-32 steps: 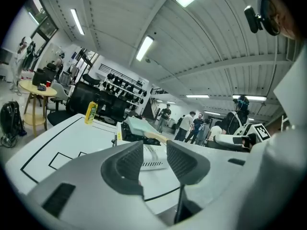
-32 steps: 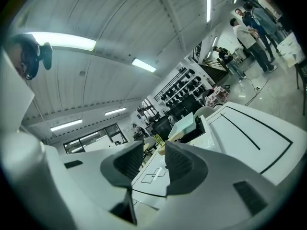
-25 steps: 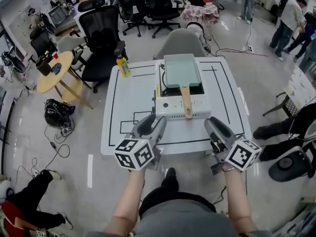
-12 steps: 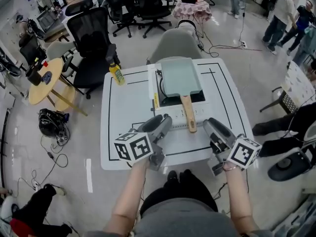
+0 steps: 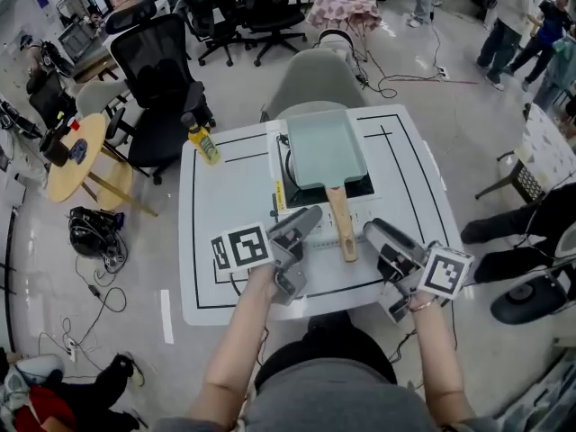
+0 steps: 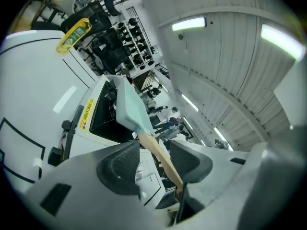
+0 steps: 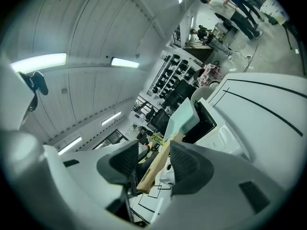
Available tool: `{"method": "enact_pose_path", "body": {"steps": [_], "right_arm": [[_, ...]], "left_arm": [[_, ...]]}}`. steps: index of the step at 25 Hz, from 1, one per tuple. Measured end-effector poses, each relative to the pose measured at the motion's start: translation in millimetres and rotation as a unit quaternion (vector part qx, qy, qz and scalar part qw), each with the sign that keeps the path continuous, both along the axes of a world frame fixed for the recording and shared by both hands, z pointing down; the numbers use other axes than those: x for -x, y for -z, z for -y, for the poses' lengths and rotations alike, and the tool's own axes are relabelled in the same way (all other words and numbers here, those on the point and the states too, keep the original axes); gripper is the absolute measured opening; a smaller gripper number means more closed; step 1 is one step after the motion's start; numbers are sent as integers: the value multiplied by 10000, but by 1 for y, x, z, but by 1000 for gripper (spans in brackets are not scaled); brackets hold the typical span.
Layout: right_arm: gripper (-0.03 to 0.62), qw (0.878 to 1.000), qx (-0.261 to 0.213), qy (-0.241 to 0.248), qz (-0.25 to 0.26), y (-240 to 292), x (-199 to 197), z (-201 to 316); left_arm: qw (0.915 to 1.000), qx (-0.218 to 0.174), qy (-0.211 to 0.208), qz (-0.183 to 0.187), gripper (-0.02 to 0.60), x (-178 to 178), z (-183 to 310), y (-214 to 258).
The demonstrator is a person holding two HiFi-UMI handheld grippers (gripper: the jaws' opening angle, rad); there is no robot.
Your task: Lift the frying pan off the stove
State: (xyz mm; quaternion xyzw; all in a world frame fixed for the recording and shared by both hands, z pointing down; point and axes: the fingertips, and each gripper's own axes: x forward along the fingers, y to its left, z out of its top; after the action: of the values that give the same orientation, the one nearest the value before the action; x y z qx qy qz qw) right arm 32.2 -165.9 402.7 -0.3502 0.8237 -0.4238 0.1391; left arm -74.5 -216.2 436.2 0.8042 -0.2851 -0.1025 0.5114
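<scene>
A pale green rectangular frying pan (image 5: 326,149) sits on a white portable stove (image 5: 304,201). Its wooden handle (image 5: 340,225) points toward me. My left gripper (image 5: 309,216) hovers over the table just left of the handle, and its jaws are opening. My right gripper (image 5: 372,232) hangs just right of the handle's end, jaws also opening. In the left gripper view the handle (image 6: 160,155) shows in the gap between the pads, untouched, with the pan (image 6: 128,110) beyond. The right gripper view shows the handle (image 7: 154,169) in its gap too, pads apart from it.
A yellow bottle (image 5: 200,140) stands at the far left corner of the white table (image 5: 225,214). A grey chair (image 5: 315,79) and black office chairs (image 5: 162,70) stand behind the table. A round wooden table (image 5: 81,156) is at left. People (image 5: 504,7) stand far right.
Both grippers have moved forward over the table's near edge toward the pan handle. The left one has swung right, its marker cube now facing up. The pan has not moved.
</scene>
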Motion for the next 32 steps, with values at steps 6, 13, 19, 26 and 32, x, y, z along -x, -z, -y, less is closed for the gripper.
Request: {"method": "enact_pose_path", "body": {"steps": [6,13,19,26,32], "right_arm": [[215,9986,331,345,232,-12,5,14],[219,9957,516,620,460,-18,12,25],[221,9933,715,756,504,-24,16,32],[221,9918,763,928,438,-29,20,33],[222,9900,822,1039,481,-32,19,34]], "left_arm": [[9986,408,-145,-309,186,-15,16,-9],[9923,929,-159,-809,186,-23,32,-17],[9885,1214,-236,-872,190,-34,42,-22],[9798,1567,-422,-1170,195,-50,44,-28],[9719,1759,-709,-1393,195,-67,44,-30]]}}
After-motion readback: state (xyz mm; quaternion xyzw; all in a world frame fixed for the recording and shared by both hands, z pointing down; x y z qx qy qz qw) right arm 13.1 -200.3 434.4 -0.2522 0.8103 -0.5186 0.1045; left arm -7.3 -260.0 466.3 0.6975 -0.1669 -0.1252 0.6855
